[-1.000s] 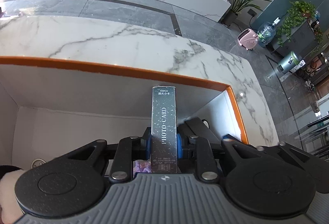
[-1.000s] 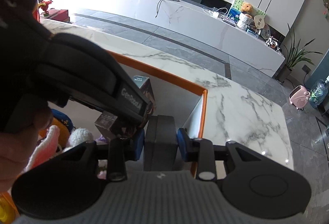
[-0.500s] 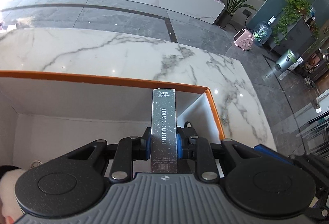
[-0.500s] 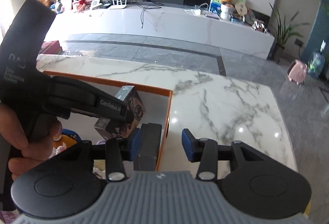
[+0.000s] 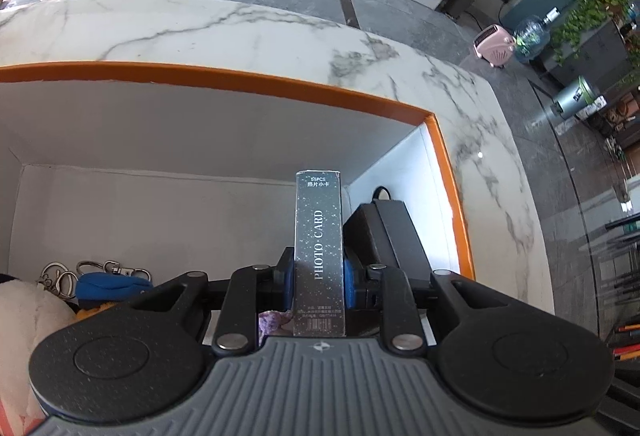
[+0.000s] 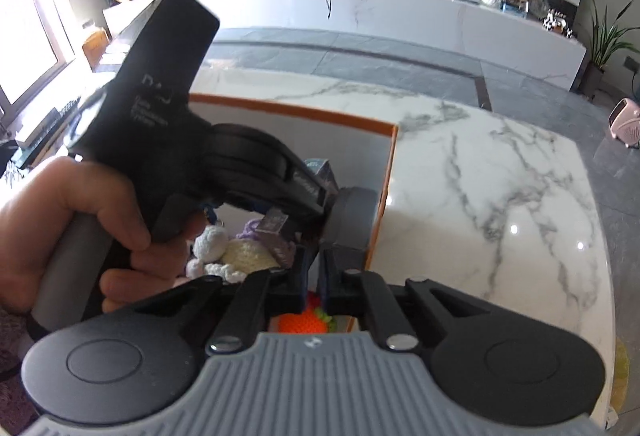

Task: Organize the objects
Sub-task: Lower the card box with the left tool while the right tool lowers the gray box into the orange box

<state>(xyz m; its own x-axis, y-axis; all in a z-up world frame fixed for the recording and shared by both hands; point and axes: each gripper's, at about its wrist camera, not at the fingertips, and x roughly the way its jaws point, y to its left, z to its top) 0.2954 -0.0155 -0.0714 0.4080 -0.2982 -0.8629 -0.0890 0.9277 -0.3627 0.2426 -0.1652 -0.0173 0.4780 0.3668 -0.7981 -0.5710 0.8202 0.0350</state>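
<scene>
left gripper (image 5: pixel 319 278) is narrowly parted, blue pads pressing both sides of a slim silver box lettered "photo card" (image 5: pixel 319 252). the photo card box stands upright between the fingers, over the inside of the orange-rimmed white storage box (image 5: pixel 256 81), near its right wall.

right gripper (image 6: pixel 316 280) has its jaws drawn together, blue pads nearly touching, nothing between them. it hangs above the same storage box's right wall (image 6: pixel 382 212).

in the right wrist view a person's hand (image 6: pixel 76 232) grips the handle of the left gripper, which crosses the left half of the frame; the photo card box shows as a sliver under it (image 6: pixel 276 223).

storage box sits on a white marble tabletop (image 5: pixel 248 32). contents, from the left wrist view: a black rectangular block (image 5: pixel 386 236) leaning against the right wall, just beside the photo card box; metal key-ring clasps (image 5: pixel 60 278) and a blue plush piece (image 5: pixel 108 286) at lower left; far half of the floor bare white.

from the right wrist view: a white and cream crocheted toy (image 6: pixel 228 256), a purple yarn piece (image 6: pixel 250 228), an orange crocheted item (image 6: pixel 304 320) directly beneath the right gripper's pads.
</scene>
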